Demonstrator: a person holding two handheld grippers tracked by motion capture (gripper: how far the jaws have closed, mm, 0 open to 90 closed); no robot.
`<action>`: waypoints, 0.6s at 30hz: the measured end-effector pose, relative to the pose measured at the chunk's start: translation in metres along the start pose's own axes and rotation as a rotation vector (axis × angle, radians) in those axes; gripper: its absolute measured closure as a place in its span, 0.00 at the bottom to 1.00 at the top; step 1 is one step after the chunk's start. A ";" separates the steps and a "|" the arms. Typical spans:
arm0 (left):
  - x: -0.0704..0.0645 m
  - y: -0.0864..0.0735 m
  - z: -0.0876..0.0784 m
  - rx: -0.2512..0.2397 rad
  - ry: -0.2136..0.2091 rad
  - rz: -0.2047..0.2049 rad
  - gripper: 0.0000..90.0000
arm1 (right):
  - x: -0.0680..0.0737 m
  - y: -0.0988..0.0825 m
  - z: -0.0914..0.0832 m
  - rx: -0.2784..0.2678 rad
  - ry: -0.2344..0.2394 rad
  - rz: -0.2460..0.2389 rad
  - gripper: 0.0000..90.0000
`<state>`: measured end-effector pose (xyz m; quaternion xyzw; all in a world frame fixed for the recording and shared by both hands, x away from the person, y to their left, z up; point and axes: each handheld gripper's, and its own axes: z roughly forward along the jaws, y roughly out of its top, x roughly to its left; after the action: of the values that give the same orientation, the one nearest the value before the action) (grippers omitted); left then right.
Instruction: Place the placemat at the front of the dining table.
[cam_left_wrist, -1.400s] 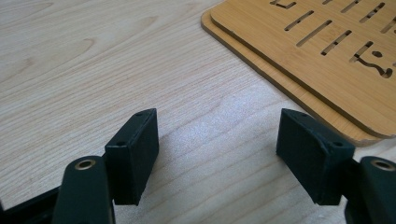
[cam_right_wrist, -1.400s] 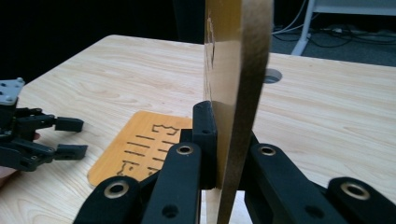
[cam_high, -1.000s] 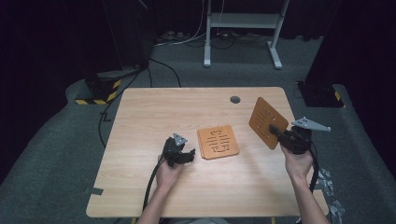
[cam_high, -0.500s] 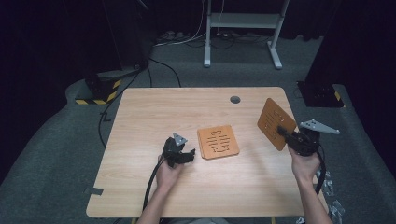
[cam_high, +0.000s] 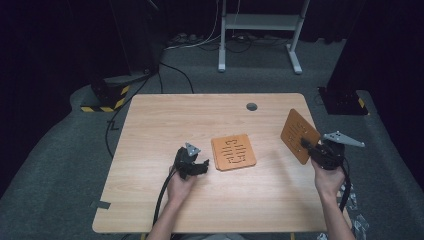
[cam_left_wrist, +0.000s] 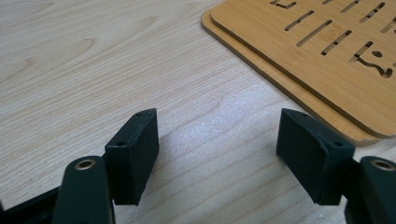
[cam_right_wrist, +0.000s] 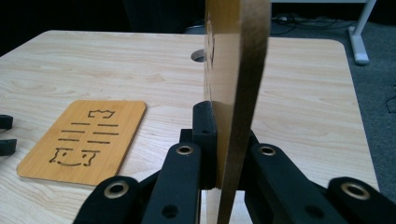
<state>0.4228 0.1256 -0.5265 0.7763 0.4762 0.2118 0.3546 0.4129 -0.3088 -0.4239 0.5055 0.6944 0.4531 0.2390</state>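
we are pinching one board (cam_high: 299, 135) upright in the right gripper (cam_high: 306, 146) above the table's (cam_high: 165, 120) right edge, lifted off, while the left gripper (cam_high: 204, 167), spread empty, is waiting beside the stack (cam_high: 233, 152), two boards left.

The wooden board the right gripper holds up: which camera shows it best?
The high view: the held board shows its whole slotted face, tilted above the table in the right gripper. The right gripper view shows its edge, clamped between the jaws.

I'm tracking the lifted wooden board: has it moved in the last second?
Yes. The board in the right gripper shifted right, away from the table's hole.
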 end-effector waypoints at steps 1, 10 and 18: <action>0.000 0.000 0.000 0.000 0.000 0.000 0.33 | 0.000 0.000 0.000 0.000 0.000 0.000 0.96; 0.000 0.000 0.000 0.000 0.000 0.000 0.33 | -0.002 -0.010 0.007 0.019 -0.031 -0.005 0.95; 0.000 0.000 0.000 0.000 0.000 0.000 0.33 | -0.004 -0.012 0.005 0.014 -0.035 0.002 0.93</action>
<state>0.4228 0.1256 -0.5265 0.7762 0.4762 0.2120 0.3546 0.4124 -0.3118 -0.4367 0.5158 0.6925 0.4395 0.2473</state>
